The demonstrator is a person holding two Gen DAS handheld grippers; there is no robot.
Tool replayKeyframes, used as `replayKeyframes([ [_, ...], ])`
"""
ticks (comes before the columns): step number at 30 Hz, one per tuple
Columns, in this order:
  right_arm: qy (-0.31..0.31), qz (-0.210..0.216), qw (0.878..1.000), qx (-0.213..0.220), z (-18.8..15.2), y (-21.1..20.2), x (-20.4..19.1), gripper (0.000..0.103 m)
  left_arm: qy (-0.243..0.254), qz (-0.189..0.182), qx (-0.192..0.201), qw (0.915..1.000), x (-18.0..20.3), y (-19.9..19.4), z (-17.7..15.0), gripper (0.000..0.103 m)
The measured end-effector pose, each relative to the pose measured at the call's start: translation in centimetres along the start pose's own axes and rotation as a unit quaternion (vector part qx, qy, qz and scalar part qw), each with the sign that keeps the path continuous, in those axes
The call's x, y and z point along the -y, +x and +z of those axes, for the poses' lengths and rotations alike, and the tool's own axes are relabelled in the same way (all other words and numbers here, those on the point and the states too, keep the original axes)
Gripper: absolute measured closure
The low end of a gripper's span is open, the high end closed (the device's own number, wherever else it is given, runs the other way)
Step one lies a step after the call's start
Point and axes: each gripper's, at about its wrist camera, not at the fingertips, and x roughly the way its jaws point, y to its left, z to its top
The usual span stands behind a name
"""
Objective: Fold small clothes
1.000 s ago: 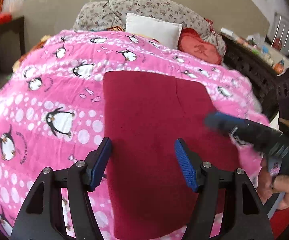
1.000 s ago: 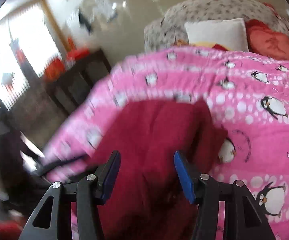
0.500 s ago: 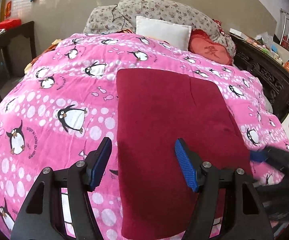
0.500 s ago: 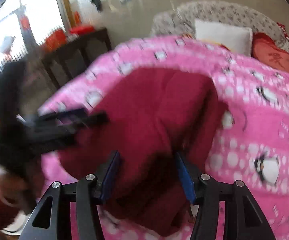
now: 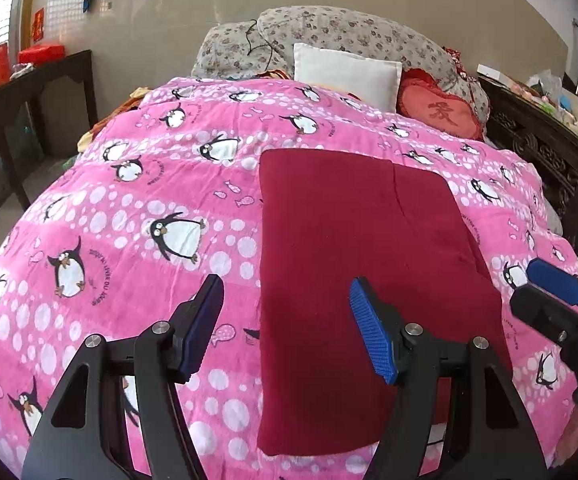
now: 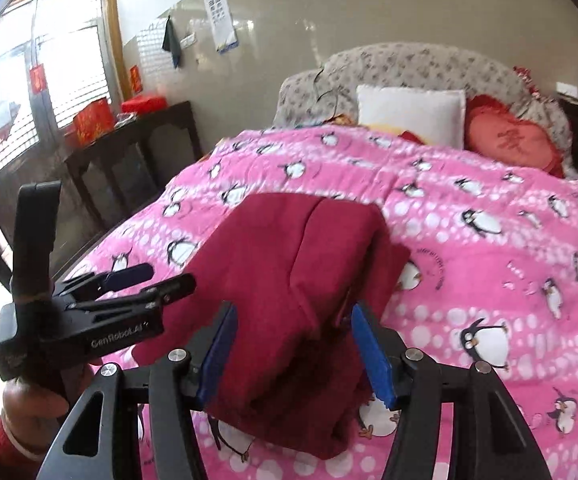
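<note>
Bed point(image 5: 137, 208) w/ pink penguin-print blanket fills both views. Dark red cloth point(image 5: 361, 264) lies folded flat on it, rectangle, seam line toward its right side. Left gripper point(image 5: 287, 328) hovers over cloth's near left edge, jaws open, holding nothing. Right gripper point(image 6: 293, 354) at cloth's near right corner, jaws spread w/ fabric between them, not clamped. White pillow point(image 5: 347, 74), red heart cushion point(image 5: 441, 110), floral bedding at head. Dark side table point(image 6: 129, 160) by window, beige wall.

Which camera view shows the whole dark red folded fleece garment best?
The left wrist view: the dark red folded fleece garment lies flat, nearly all edges visible. The right wrist view shows it closer, slightly blurred, with its near end partly hidden by the gripper.
</note>
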Motion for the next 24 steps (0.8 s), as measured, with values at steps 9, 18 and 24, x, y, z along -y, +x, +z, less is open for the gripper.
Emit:
replayKeyframes([
  [9,0.01,-0.001,1.0,-0.006,-0.3,0.3,-0.7,0.045,0.017,0.009,0.006,0.9998,0.3,-1.0,-0.4,0.037],
  [18,0.024,-0.002,1.0,-0.011,-0.3,0.9,-0.9,0.045,0.022,0.015,0.004,0.9996,0.3,-1.1,-0.6,0.037],
  [24,0.025,-0.005,0.999,-0.023,-0.6,1.6,-0.9,0.045,0.025,0.018,0.003,0.9995,0.4,-0.8,-0.6,0.037],
])
